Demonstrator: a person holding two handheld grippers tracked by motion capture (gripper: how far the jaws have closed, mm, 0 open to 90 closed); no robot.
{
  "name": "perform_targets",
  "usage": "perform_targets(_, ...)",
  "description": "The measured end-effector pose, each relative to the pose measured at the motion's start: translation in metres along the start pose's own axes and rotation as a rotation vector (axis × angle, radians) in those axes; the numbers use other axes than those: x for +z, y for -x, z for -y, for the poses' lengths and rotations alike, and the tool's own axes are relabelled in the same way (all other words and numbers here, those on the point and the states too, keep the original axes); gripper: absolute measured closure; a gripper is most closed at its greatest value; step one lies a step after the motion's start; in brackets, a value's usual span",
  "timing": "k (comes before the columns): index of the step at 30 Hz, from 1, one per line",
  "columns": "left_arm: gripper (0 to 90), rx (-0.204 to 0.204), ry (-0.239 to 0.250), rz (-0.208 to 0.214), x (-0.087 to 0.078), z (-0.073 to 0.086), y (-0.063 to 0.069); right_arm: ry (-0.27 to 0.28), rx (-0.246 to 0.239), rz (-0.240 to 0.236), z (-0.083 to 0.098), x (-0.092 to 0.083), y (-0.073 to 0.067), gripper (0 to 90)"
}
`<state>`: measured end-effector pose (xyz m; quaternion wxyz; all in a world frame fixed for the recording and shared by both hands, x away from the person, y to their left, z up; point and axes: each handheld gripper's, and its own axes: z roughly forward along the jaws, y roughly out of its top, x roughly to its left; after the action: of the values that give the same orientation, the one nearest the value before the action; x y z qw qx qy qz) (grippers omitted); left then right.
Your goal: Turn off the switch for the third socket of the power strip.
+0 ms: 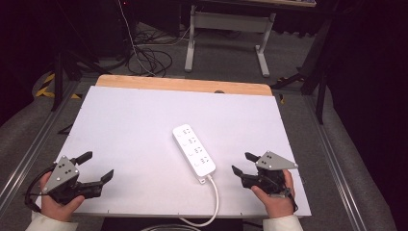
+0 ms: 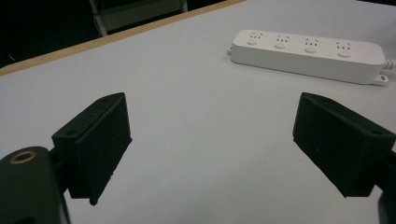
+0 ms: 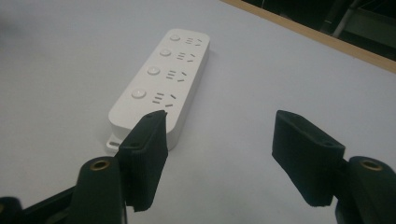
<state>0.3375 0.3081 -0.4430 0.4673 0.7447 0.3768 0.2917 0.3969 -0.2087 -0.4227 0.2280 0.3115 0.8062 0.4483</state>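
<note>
Both your grippers are empty. Left gripper (image 1: 96, 168) has its jaws spread wide and hangs low over the white table (image 1: 125, 120), nothing between the pads. Right gripper (image 1: 243, 163) is also released, jaws apart, nothing gripped. The power strip (image 1: 194, 149) lies flat, sockets up, between your two grippers: closer to the right one, well apart from the left. In the right gripper view the strip (image 3: 161, 79) sits just ahead and off to the side of one jaw, cable end nearest you, so the gripper is lined up roughly along its long axis, probably to come in on the near end. In the left gripper view the strip (image 2: 308, 53) lies broadside, far ahead and off toward the right-hand jaw; nothing is in reach there. The cord (image 1: 214, 202) runs off the table edge between your hands, so it likely limits how far you can drag the strip away. My read: you're staged for a reach, the right gripper does the pick or the steadying, and the left stays parked clear until needed. Jaw spread looks enough to straddle the strip's width, but I can't confirm that from here.
</note>
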Motion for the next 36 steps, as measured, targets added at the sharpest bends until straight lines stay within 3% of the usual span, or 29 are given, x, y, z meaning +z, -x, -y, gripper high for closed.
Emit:
perform_targets(5, 11.6, -0.003, -0.001, 0.001, 0.000, 0.000, 0.000, 0.011, 0.013, -0.028, -0.014, 0.007, 0.000, 35.7)
perform_targets(19, 11.7, 0.003, -0.005, -0.002, 0.000, 0.000, 0.000, 0.002, -0.025, -0.063, -0.046, 0.022, -0.004, 35.9)
perform_targets(29, 11.7, 0.004, -0.006, -0.002, 0.001, 0.000, 0.000, -0.003, -0.028, -0.091, -0.058, 0.031, -0.004, 37.9)
perform_targets(30, 11.7, 0.003, -0.003, -0.003, 0.000, 0.000, 0.000, -0.004, -0.037, -0.104, -0.062, 0.031, -0.005, 45.6)
perform_targets(36, 11.7, 0.003, -0.005, -0.001, 0.001, 0.000, 0.000, -0.017, -0.033, -0.141, -0.068, 0.036, -0.007, 68.3)
